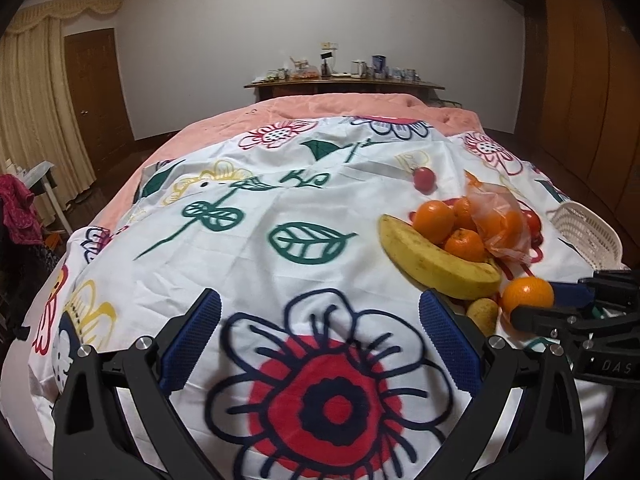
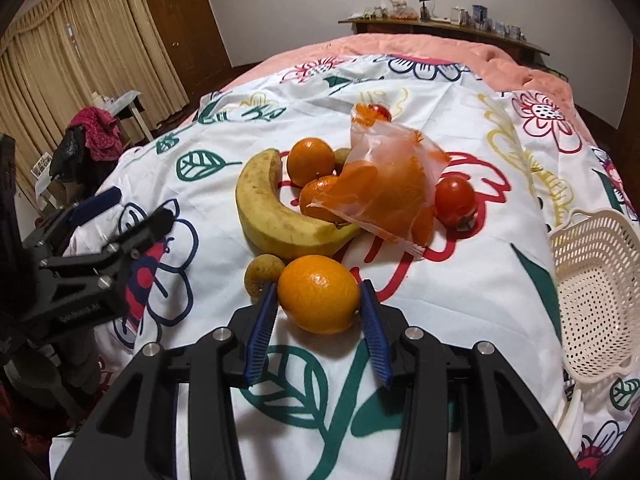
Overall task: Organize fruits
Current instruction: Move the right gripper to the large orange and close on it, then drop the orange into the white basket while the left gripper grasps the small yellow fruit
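Fruit lies on a flowered white bedsheet (image 2: 460, 288). My right gripper (image 2: 318, 300) is shut on a large orange (image 2: 319, 293), its blue pads against both sides; the orange also shows in the left wrist view (image 1: 527, 295). Behind it lie a banana (image 2: 276, 216), a small brown fruit (image 2: 260, 274), more oranges (image 2: 311, 160), a clear bag of oranges (image 2: 394, 188) and a red tomato (image 2: 455, 199). Another red fruit (image 1: 424, 178) lies farther back. My left gripper (image 1: 320, 312) is open and empty over the sheet, left of the pile.
A white perforated plastic basket (image 2: 592, 292) sits on the bed at the right of the fruit. A pink blanket (image 1: 320, 108) covers the far bed. A wooden shelf with jars (image 1: 344, 80) stands behind. A chair with clothes (image 2: 96, 128) is at the left.
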`<action>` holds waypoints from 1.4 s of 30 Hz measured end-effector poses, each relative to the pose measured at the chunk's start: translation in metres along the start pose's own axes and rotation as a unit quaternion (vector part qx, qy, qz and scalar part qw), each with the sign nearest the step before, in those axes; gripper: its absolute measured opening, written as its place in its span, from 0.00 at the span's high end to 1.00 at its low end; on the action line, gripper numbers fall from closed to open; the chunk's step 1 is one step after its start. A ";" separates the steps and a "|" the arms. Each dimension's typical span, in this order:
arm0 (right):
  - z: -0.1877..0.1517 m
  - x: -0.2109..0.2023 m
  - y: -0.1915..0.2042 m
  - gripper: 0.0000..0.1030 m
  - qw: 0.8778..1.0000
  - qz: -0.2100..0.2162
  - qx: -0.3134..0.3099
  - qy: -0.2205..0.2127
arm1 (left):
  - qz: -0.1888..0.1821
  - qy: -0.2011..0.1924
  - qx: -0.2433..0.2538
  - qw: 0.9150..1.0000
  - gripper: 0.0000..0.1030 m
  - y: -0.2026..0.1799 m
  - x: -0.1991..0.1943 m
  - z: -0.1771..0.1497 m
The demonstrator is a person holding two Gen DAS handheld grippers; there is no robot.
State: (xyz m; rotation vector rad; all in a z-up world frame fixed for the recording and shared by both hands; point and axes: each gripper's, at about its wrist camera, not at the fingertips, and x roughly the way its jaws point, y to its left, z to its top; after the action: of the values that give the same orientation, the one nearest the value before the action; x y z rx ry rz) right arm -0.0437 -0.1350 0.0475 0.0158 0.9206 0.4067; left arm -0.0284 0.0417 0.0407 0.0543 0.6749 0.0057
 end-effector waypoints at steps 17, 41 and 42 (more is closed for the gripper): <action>-0.005 -0.035 -0.034 0.59 0.997 -0.023 0.052 -0.054 | -0.085 0.030 0.071 0.993 0.39 -0.060 0.003 -0.002; -0.013 -0.046 -0.066 0.59 0.992 -0.023 0.096 -0.074 | -0.164 0.088 0.091 0.978 0.76 -0.087 0.030 -0.003; -0.014 -0.047 -0.066 0.59 0.992 -0.023 0.098 -0.075 | -0.166 0.085 0.089 0.978 0.76 -0.087 0.028 -0.002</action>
State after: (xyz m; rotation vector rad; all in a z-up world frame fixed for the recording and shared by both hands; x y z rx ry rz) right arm -0.0573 -0.2150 0.0634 0.2016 0.8073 0.2676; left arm -0.0093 -0.0441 0.0169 0.1149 0.8482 -0.3754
